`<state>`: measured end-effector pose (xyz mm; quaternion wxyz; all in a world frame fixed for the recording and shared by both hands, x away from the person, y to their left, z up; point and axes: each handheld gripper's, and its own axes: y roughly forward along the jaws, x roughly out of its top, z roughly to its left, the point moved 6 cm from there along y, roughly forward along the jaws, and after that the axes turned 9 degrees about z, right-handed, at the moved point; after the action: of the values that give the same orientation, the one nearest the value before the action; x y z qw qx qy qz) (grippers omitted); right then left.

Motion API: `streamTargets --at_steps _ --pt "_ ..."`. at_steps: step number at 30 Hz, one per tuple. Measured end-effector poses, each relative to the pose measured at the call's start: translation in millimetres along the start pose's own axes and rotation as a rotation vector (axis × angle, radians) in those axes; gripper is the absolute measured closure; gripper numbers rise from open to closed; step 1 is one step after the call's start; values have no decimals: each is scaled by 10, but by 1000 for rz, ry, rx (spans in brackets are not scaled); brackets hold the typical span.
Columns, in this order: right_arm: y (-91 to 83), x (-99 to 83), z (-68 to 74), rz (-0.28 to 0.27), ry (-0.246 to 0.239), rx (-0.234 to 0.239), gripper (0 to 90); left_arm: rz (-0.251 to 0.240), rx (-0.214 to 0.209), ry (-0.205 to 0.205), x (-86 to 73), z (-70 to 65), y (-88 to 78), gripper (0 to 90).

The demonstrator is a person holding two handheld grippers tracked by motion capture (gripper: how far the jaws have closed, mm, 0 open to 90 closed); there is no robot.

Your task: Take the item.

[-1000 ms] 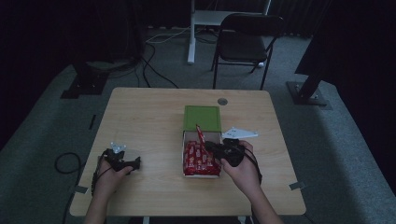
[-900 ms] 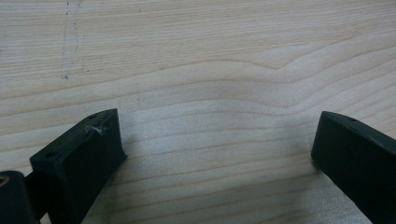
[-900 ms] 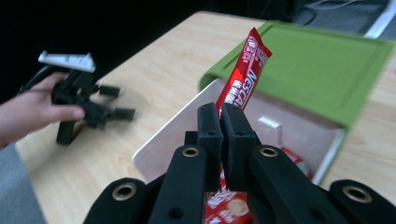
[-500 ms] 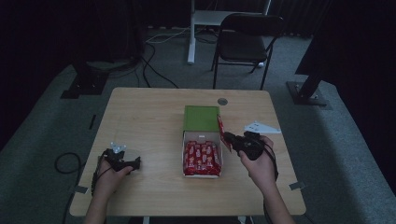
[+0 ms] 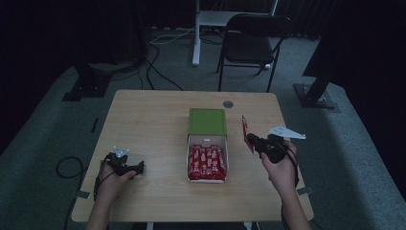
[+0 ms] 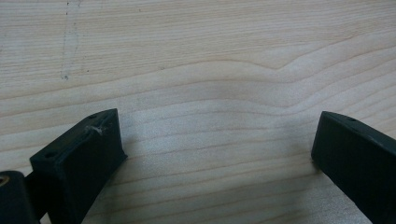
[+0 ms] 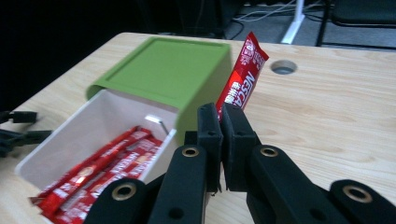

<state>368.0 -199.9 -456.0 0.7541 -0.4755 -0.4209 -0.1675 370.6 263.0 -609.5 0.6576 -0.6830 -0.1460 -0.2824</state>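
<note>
A white drawer box (image 5: 190,143) with a green cover (image 5: 207,121) sits mid-table, pulled open and holding several red Nescafe sachets (image 5: 207,162). My right gripper (image 5: 253,141) is to the right of the box, shut on one red sachet (image 5: 245,132) that stands upright above the table. In the right gripper view the sachet (image 7: 243,77) rises from the closed jaws of this gripper (image 7: 220,114), next to the green cover (image 7: 163,72) and the white drawer (image 7: 88,128). My left gripper (image 5: 139,167) rests near the table's front left, open; its fingers (image 6: 79,158) spread over bare wood.
The wooden table (image 5: 143,120) has a round cable hole (image 5: 228,104) behind the box. A folding chair (image 5: 251,43) and a white stand leg (image 5: 196,33) are beyond the far edge. Cables lie on the grey floor at left (image 5: 67,165).
My right gripper has carried the red sachet from above the open drawer to the right, out over bare table beside the box. The left hand stayed put.
</note>
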Motion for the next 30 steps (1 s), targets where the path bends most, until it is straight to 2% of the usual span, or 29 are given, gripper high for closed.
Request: streamTargets --at_steps 5,12,14,20,30 --pt "-26 -51 -173 -13 23 -47 871 0 0 0 0 0 0 27" --pt "-29 -113 -341 -22 48 -79 870 0 0 0 0 0 0 27" --pt "-16 -165 -443 -17 64 -101 871 0 0 0 0 0 0 27" --pt "23 -284 -623 -2 95 -147 870 0 0 0 0 0 0 27" --pt "69 -468 -825 32 127 -194 871 0 0 0 0 0 0 27"
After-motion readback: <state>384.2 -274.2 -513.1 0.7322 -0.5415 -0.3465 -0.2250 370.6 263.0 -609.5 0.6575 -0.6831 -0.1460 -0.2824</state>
